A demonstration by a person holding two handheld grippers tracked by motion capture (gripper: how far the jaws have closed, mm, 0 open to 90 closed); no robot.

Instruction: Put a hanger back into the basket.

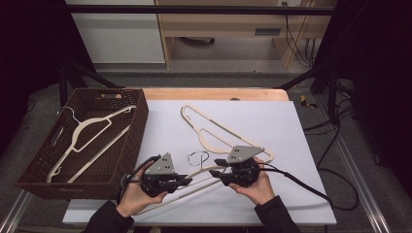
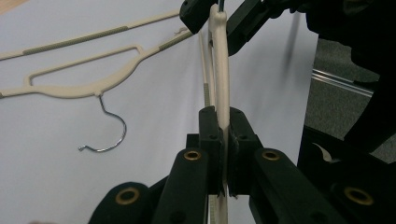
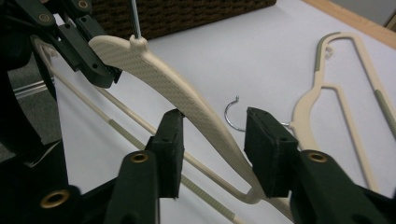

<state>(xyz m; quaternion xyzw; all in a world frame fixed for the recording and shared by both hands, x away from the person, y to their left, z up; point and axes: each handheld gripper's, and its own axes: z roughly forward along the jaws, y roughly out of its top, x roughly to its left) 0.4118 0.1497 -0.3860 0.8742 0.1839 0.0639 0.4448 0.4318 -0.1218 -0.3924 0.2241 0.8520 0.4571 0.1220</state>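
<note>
The left gripper [image 1: 187, 181] pinches the near hanger [image 3: 159, 74], light, stiff and slick-looking, best held mid-shoulder, where the right gripper [image 1: 217, 171] gapes wide.

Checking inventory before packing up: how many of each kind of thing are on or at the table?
Cream hangers: 3, in the basket, on the sheet, held
Wicker basket: 1
Hand-held grippers: 2, left, right
Total: 6

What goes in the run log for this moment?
left tool: shut on hanger | right tool: open around hanger | basket: one hanger
</note>
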